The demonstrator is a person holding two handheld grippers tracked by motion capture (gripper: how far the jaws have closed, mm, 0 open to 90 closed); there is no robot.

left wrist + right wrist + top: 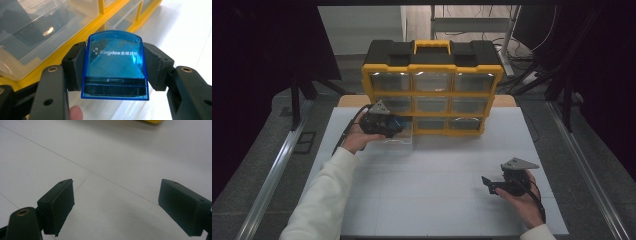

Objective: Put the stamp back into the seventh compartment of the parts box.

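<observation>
Right tool (490, 184), nearest, rests idle on the white table (437, 200), jaws apart and empty. Farther off, the left tool (398, 125) is clamped on a blue translucent case (115, 65) above the pulled-out clear drawer (398, 140) of the yellow organizer (432, 87). Likely stage: placement; next, lower and release.

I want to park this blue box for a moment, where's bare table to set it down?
The white table is bare between the organizer and the right tongs, and along its near edge. It is crowded by the pulled-out drawer under the left tongs.
</observation>
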